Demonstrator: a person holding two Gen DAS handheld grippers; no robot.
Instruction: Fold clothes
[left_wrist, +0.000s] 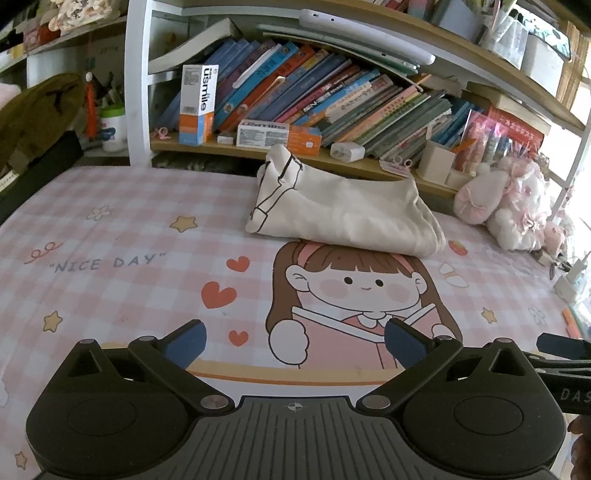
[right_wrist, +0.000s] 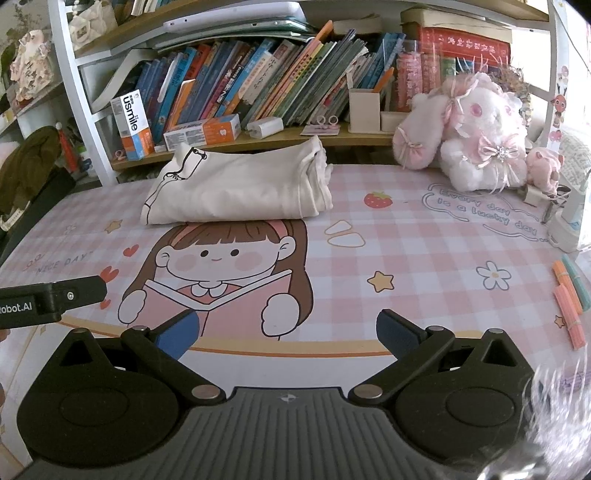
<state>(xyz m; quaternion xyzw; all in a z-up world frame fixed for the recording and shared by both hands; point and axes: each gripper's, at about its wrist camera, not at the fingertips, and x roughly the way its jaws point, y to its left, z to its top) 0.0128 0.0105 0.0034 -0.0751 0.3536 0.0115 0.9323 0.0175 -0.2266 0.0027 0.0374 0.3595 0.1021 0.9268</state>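
Observation:
A cream garment with black line print lies folded in a compact bundle at the back of the pink checked desk mat, just above the cartoon girl's head. The right wrist view shows the same folded garment near the shelf edge. My left gripper hovers open over the front of the mat, well short of the garment, nothing between its blue pads. My right gripper is likewise open and empty above the cartoon book drawing. Part of the left gripper's body shows at the left edge of the right wrist view.
A shelf of books and toothpaste boxes runs behind the mat. Pink plush toys sit at the back right. Coloured sticks lie at the mat's right edge, a white charger near them. A dark bag stands at left.

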